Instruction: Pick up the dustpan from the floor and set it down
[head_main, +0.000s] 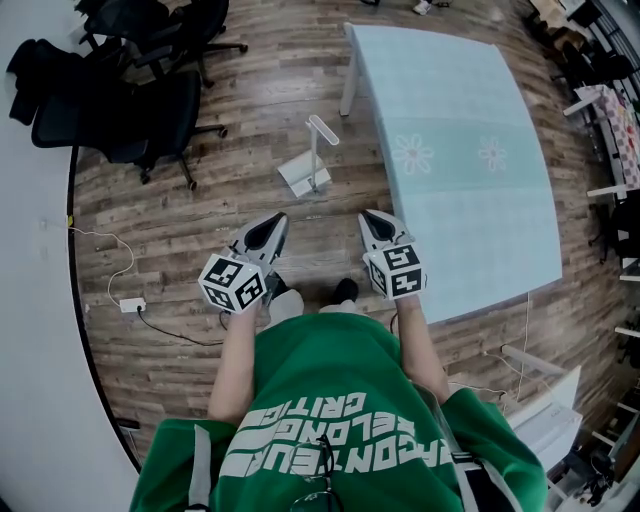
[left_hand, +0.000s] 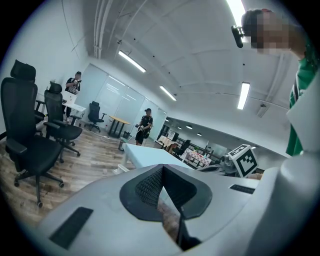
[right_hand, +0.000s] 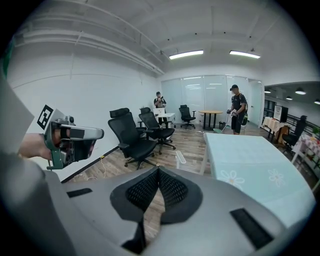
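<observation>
**Kid:** Where is the dustpan?

**Friend:** The white dustpan (head_main: 306, 172) stands on the wood floor (head_main: 200, 235) with its handle sticking up. It is near the corner leg of the surface (head_main: 470, 200) with the pale blue cloth.

**Kid:** Is anything holding it?

**Friend:** No. The left gripper (head_main: 275, 218) and the right gripper (head_main: 368, 215) are both up in front of the person, apart from it. Each one has its jaws squeezed together with nothing in them.

**Kid:** What else is there?

**Friend:** Black chairs (head_main: 150, 110) off to the left.
</observation>
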